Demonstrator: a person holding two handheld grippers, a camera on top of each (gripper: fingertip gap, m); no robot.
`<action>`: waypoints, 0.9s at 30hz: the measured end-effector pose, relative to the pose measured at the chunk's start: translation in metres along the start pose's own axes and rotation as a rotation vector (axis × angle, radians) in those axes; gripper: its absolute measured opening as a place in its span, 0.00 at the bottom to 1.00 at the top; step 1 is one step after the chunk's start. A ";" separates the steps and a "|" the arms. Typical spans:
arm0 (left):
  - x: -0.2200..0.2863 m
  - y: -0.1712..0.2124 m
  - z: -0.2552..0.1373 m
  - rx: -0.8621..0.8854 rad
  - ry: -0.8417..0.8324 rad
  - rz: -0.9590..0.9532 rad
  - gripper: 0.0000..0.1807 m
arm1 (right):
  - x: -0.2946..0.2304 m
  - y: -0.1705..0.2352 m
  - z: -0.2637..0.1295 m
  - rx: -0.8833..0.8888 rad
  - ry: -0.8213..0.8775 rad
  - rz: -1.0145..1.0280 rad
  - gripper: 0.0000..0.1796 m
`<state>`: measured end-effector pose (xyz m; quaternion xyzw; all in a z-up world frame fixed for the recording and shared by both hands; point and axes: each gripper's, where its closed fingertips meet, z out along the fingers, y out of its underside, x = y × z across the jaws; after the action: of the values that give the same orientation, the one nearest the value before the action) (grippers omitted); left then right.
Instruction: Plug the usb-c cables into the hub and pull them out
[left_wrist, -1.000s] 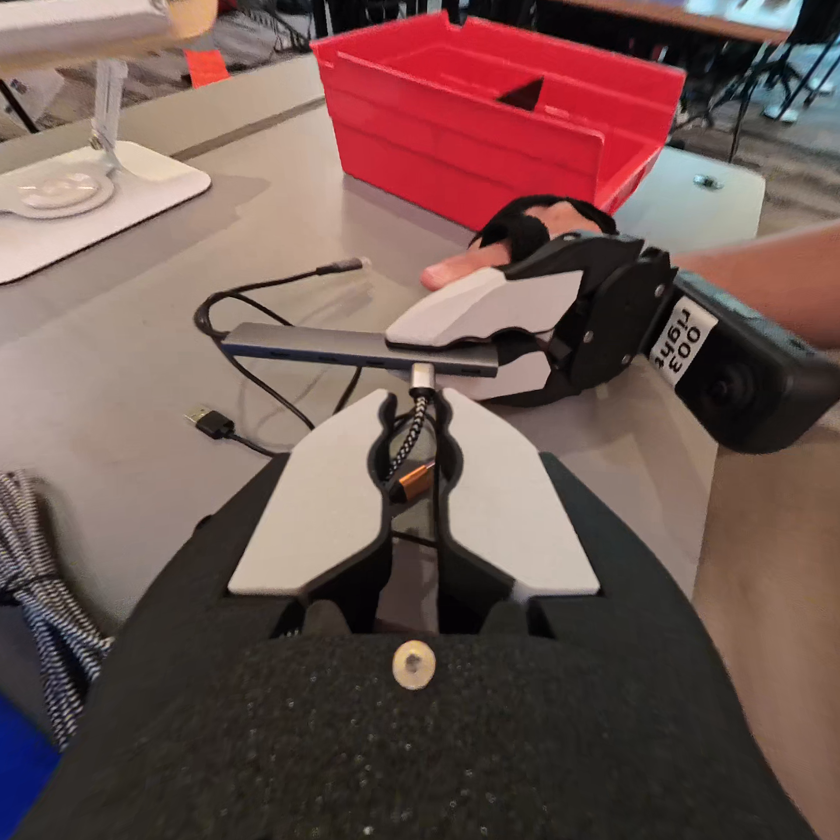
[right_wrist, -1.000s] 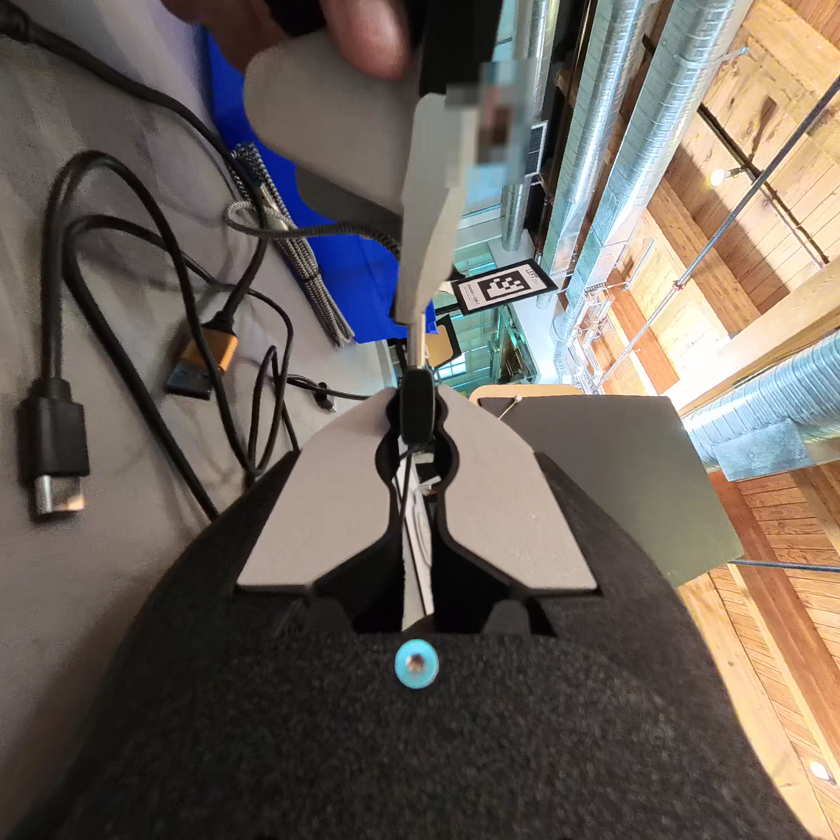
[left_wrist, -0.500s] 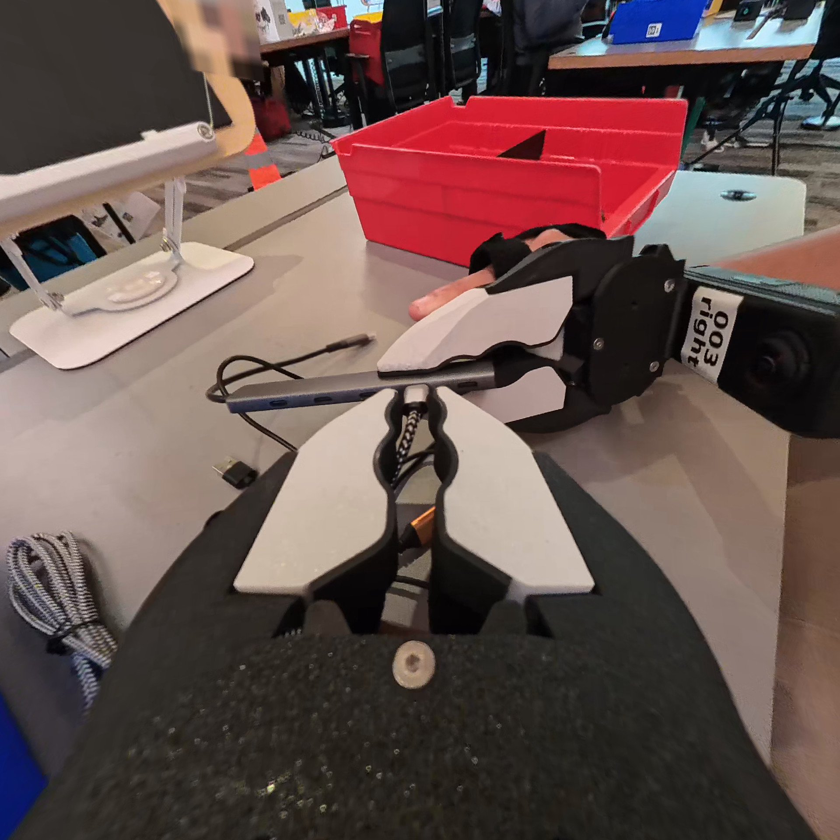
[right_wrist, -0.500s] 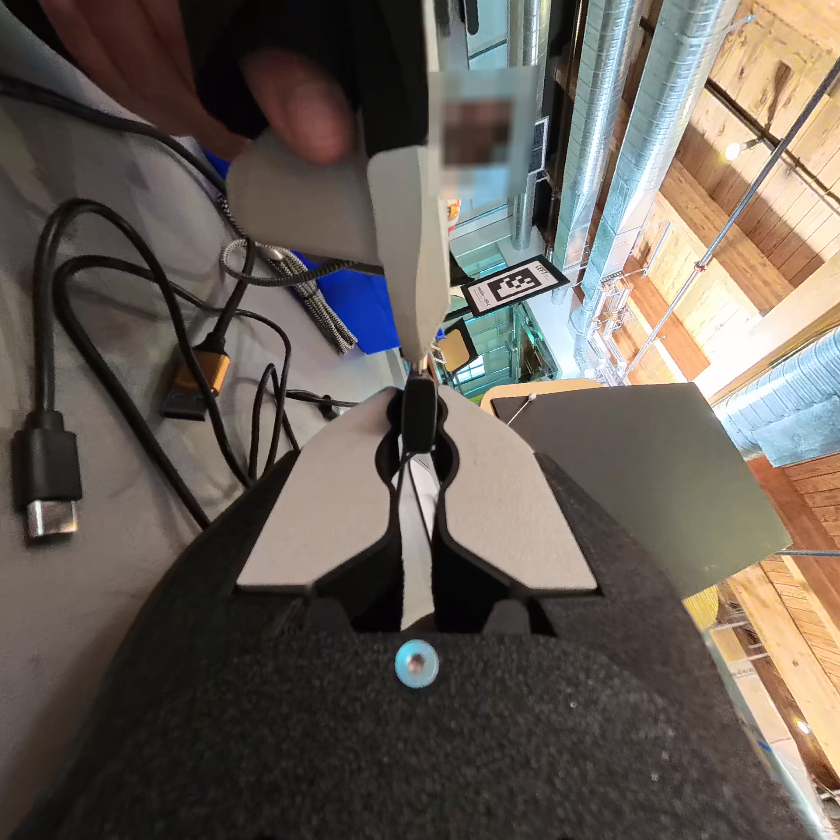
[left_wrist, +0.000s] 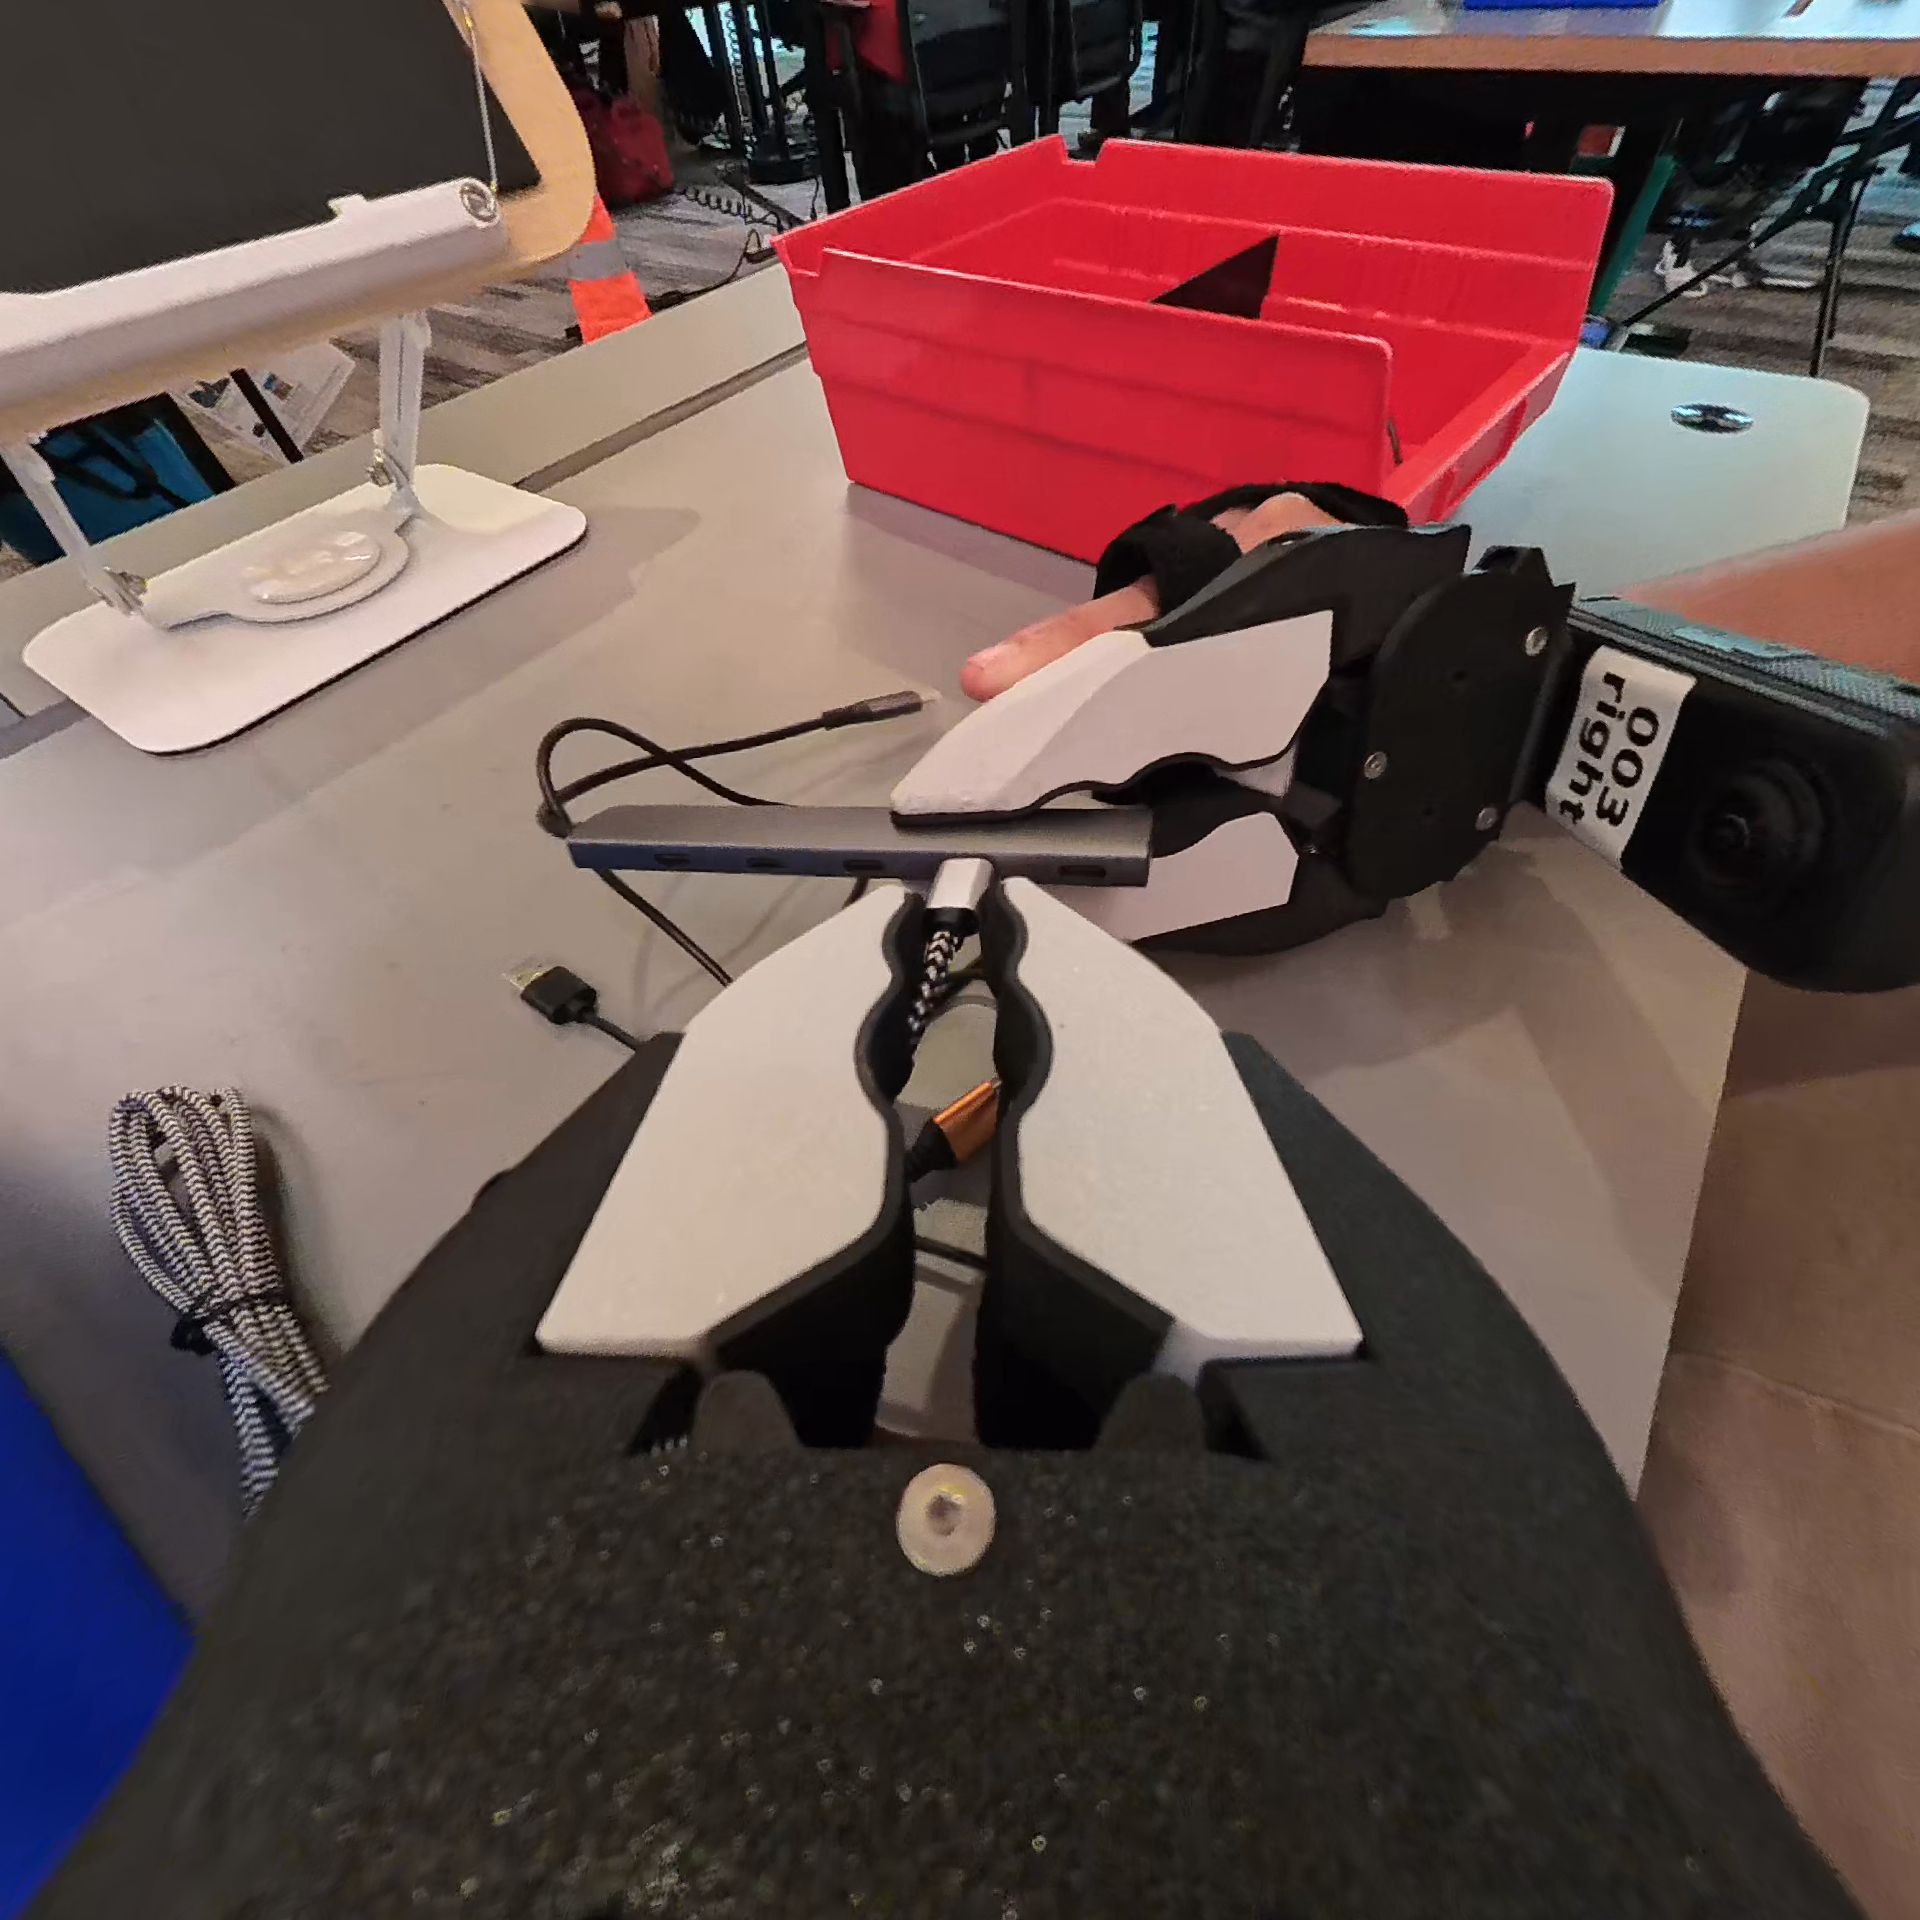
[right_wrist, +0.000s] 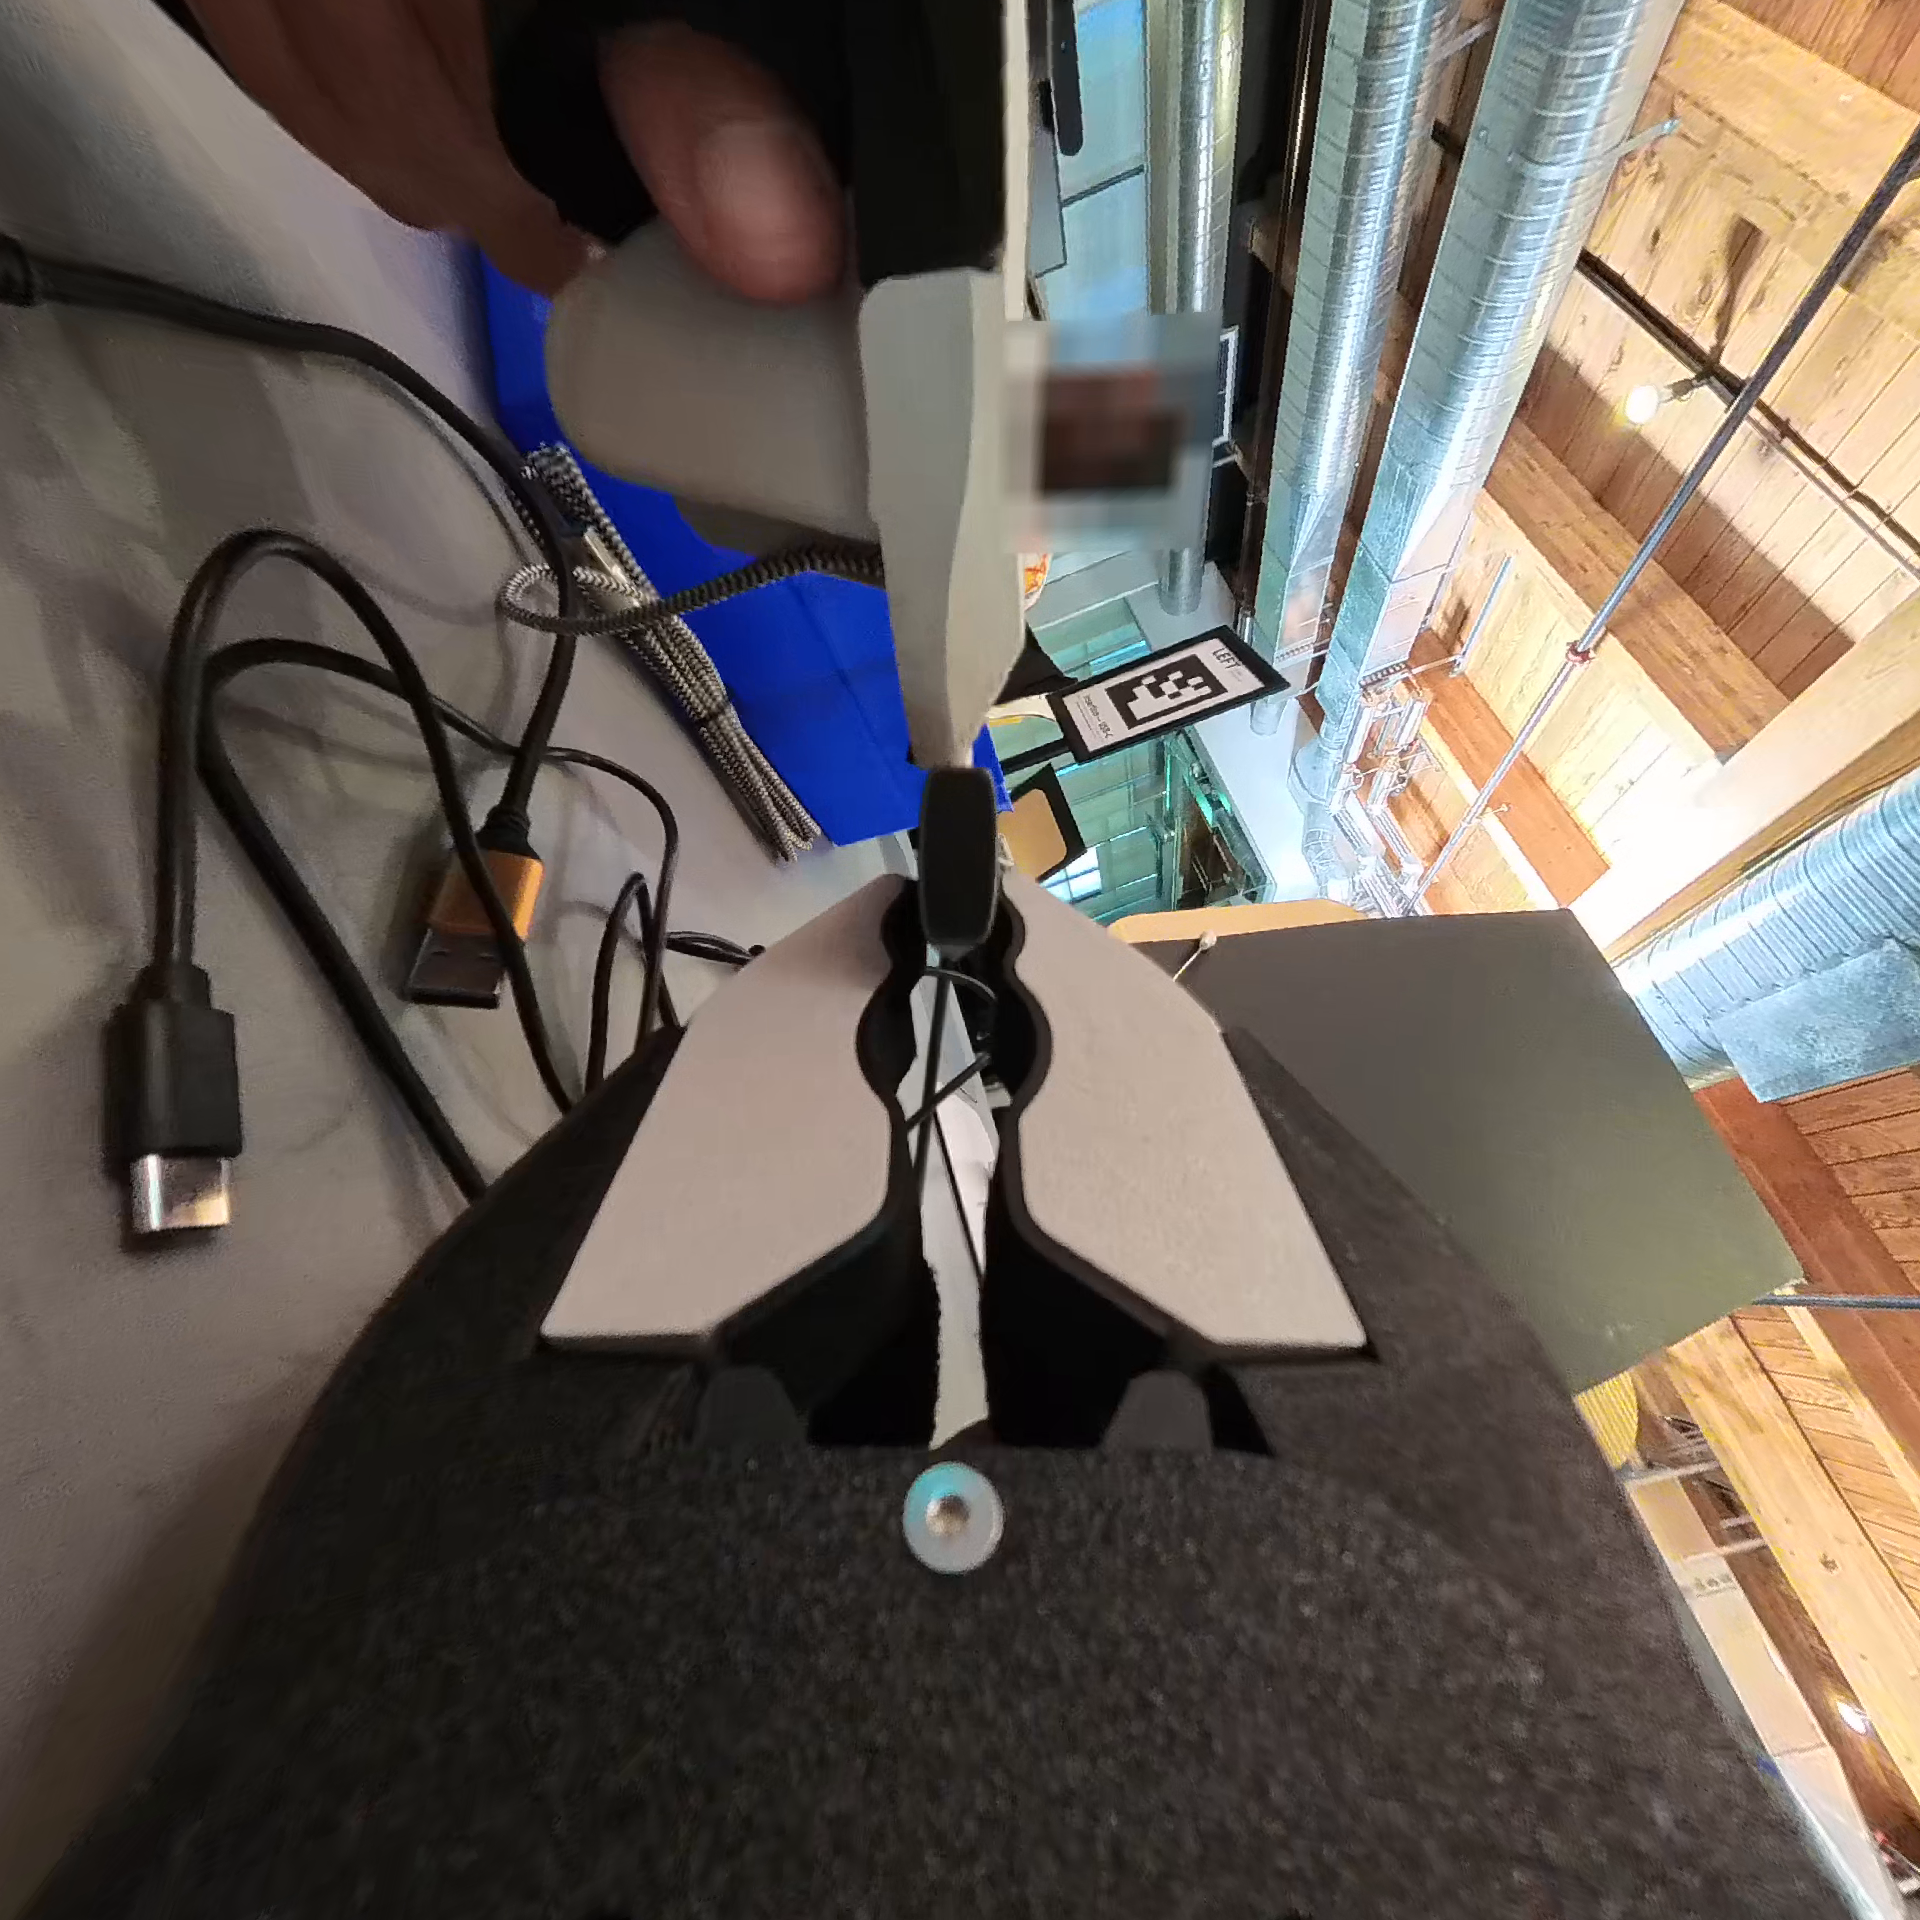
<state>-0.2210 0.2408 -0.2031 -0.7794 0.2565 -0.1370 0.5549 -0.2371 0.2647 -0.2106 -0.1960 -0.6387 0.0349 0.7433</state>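
Your left tool (left_wrist: 951, 909) was pinched narrow on the braided cable (left_wrist: 935, 971), just behind its silver plug (left_wrist: 958, 885), centre of the left wrist view. The plug met the hub (left_wrist: 831, 842) at one port on its near edge; how deep it sat I couldn't tell. Your right tool (left_wrist: 1039, 821) clamped the hub's right end, top finger flat on it, with the hub held off the bench (left_wrist: 364, 935). In the right wrist view that tool (right_wrist: 956, 894) gripped the hub edge-on, the left tool (right_wrist: 935, 582) above it.

Risks, judged from here:
- The grip sat on the cable and plug rear, so a push could bend the plug sideways and jam the port.
- The hub was held at one end only; plug force could lever it and twist it out of the clamp.
- Pulling by the braid could strain the cable rather than free the plug.
- Loose cables low in frame, an orange plug (left_wrist: 961, 1122) and a black one (left_wrist: 556, 992), could snag the left tool.
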 end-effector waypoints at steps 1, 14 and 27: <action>0.000 0.001 0.001 -0.001 0.003 -0.001 0.06 | 0.000 0.001 0.000 -0.006 -0.004 -0.002 0.06; -0.009 0.011 0.025 -0.133 -0.133 0.038 0.06 | -0.012 0.026 0.015 -0.266 -0.063 -0.005 0.06; -0.007 0.008 0.017 -0.115 -0.168 0.066 0.05 | -0.007 0.021 0.016 -0.220 0.008 -0.034 0.06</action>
<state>-0.2208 0.2562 -0.2163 -0.8099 0.2420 -0.0377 0.5330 -0.2498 0.2856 -0.2222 -0.2657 -0.6389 -0.0491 0.7203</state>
